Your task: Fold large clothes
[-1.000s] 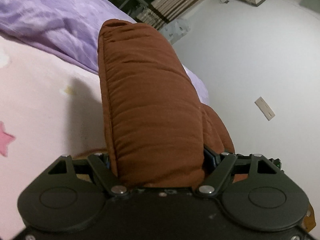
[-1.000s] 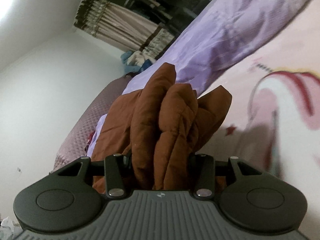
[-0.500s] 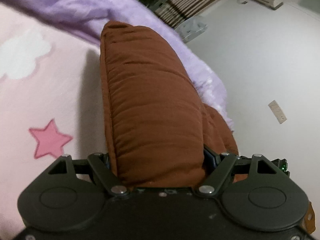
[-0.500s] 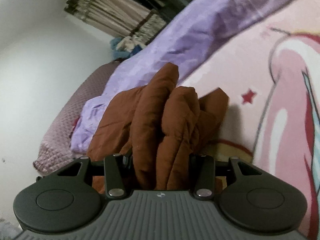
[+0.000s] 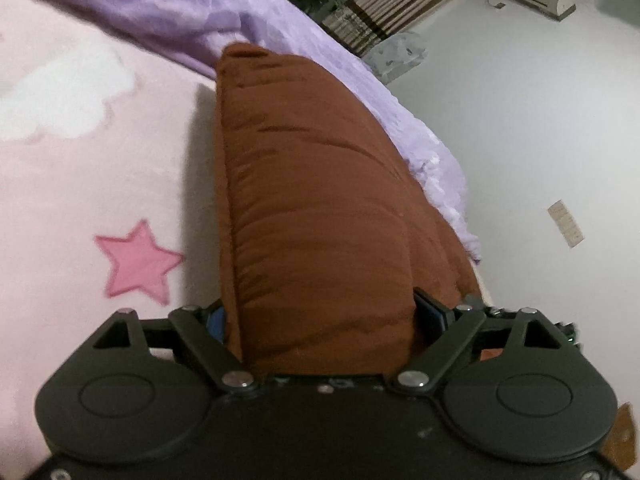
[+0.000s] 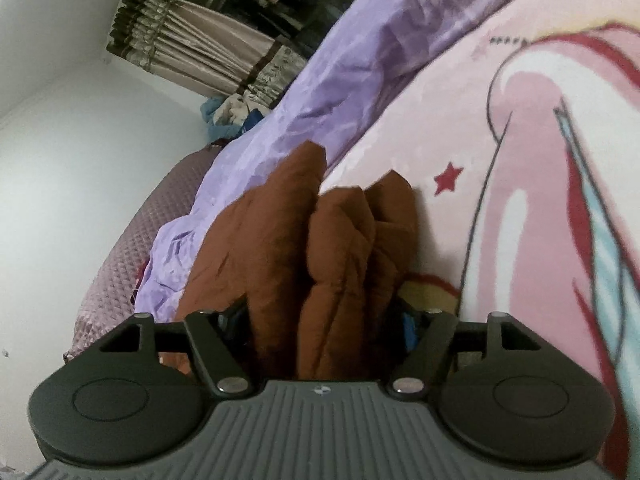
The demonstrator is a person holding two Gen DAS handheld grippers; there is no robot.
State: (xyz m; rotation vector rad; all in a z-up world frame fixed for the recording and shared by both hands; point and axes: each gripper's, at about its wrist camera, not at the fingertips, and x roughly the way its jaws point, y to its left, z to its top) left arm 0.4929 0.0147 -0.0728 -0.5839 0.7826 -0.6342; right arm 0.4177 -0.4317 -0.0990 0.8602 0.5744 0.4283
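Two thick bunches of the brown padded garment point(image 5: 316, 216) rest low against the pink printed blanket point(image 5: 80, 184), apparently so we can lay the fold down. Our left gripper point(image 5: 320, 320) has just been widening, cloth filling its spread jaws. Our right gripper point(image 6: 320, 324) has just been opening too, folds loose between them.

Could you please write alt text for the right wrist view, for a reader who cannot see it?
The right gripper, jaws just opened wider, has bunched folds of a brown padded garment between them, over a pink cartoon-print blanket. A crumpled lilac sheet lies behind, with tied curtains against a white wall.
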